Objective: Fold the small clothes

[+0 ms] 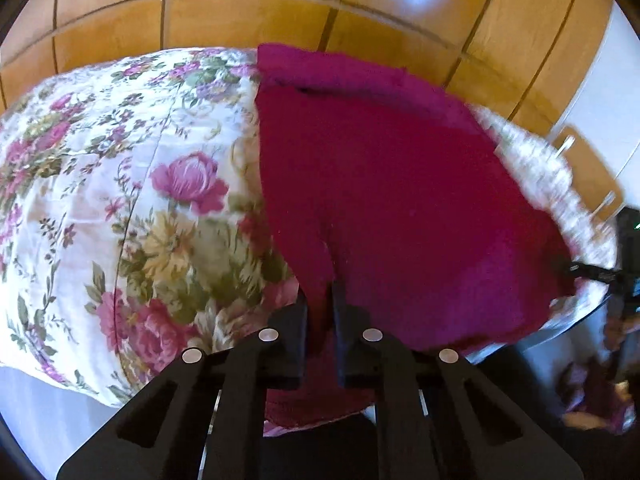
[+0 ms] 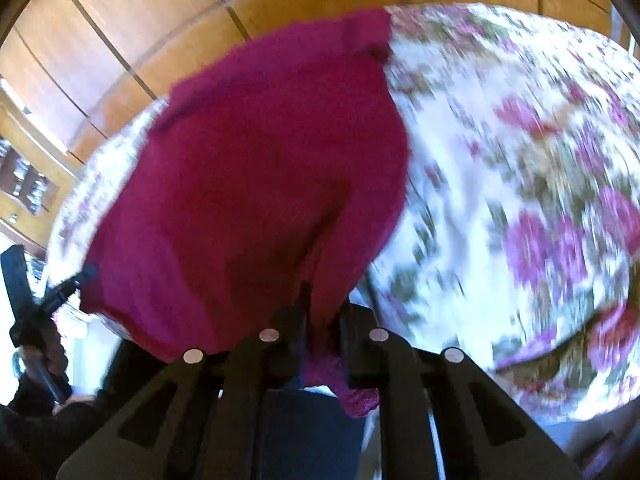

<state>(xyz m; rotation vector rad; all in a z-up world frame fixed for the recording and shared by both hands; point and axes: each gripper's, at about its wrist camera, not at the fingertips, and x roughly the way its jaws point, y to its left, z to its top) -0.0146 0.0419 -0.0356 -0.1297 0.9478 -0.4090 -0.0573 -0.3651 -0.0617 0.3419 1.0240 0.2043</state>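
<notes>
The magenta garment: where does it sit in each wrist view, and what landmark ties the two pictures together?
Left wrist: the magenta garment fills centre and right, its near edge pinched in the left gripper.
Right wrist: it fills centre and left, its edge pinched in the right gripper.
Shared landmark: the floral cloth beneath it, backed by wooden panels.

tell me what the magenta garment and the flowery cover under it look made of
Magenta garment: seemingly a soft knit, matte and fuzzy, with a nubbly bunched edge at the left gripper. Floral cover: likely thin printed woven cotton, smooth, with creases.
</notes>
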